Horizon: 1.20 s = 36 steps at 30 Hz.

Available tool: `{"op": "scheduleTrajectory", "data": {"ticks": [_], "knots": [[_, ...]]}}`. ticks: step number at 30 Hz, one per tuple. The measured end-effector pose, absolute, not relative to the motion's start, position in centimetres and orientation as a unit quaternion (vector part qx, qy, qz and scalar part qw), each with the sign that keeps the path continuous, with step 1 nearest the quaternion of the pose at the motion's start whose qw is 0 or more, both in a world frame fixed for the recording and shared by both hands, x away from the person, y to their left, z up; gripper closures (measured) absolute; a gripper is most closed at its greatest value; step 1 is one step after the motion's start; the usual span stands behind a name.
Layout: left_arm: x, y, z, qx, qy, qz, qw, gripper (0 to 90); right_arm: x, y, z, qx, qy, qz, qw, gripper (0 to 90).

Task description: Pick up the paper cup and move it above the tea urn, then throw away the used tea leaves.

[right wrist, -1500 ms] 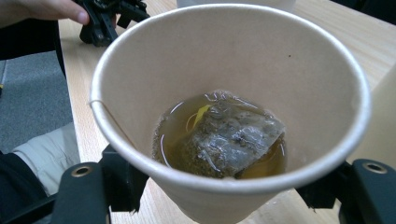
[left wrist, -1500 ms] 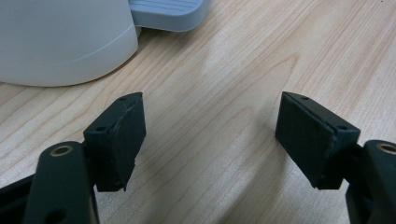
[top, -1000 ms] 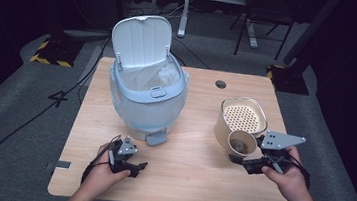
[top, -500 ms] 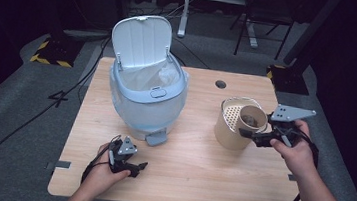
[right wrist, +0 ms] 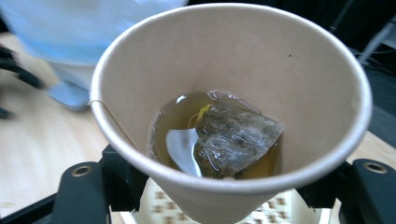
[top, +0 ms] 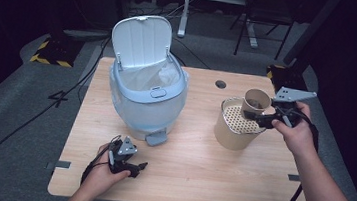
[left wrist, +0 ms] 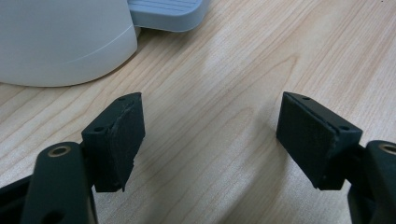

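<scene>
Since before, right gripper (top: 260, 120) lifted the cup (top: 256, 102), jaws clamped, above the strainer (top: 236, 131); left gripper (top: 132, 167) rests wide open on wood table (top: 194, 172); dark room hides details.

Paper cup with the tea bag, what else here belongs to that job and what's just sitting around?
In play:
- paper cup, held in the right hand-held gripper
- tea bag in liquid
- perforated strainer pot beneath the cup
- open-lidded bin, probably

Idle:
- left hand-held gripper, open
- table
</scene>
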<state>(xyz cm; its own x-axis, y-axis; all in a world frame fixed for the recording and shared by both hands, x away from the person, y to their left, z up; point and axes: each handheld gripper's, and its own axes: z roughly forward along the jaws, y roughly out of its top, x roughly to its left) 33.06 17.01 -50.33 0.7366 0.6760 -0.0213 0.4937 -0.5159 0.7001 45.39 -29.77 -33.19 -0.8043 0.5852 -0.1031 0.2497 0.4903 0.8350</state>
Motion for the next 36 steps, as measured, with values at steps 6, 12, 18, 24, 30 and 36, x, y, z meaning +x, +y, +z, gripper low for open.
{"op": "scheduleTrajectory", "data": {"ticks": [6,12,18,24,30,36], "knots": [[33.1,17.0,-50.3,0.861,0.340,0.128,0.356,24.3,47.6,-30.1,-34.4,0.271,0.844,0.421,0.194,30.9],[33.1,17.0,-50.3,0.861,0.340,0.128,0.356,24.3,48.6,-30.6,-34.7,0.285,0.839,0.417,0.205,30.9],[33.3,16.7,-50.3,0.862,0.339,0.127,0.354,21.6,49.3,-31.5,-35.1,0.308,0.830,0.415,0.209,30.9],[33.3,16.7,-50.4,0.862,0.340,0.126,0.355,21.5,49.2,-31.8,-35.0,0.309,0.827,0.420,0.212,30.9],[33.2,16.7,-50.3,0.862,0.340,0.128,0.353,21.6,48.7,-31.8,-34.5,0.277,0.839,0.391,0.256,31.0],[33.1,16.6,-50.3,0.861,0.343,0.128,0.353,21.5,48.2,-31.9,-34.1,0.215,0.859,0.323,0.333,31.0]]}}
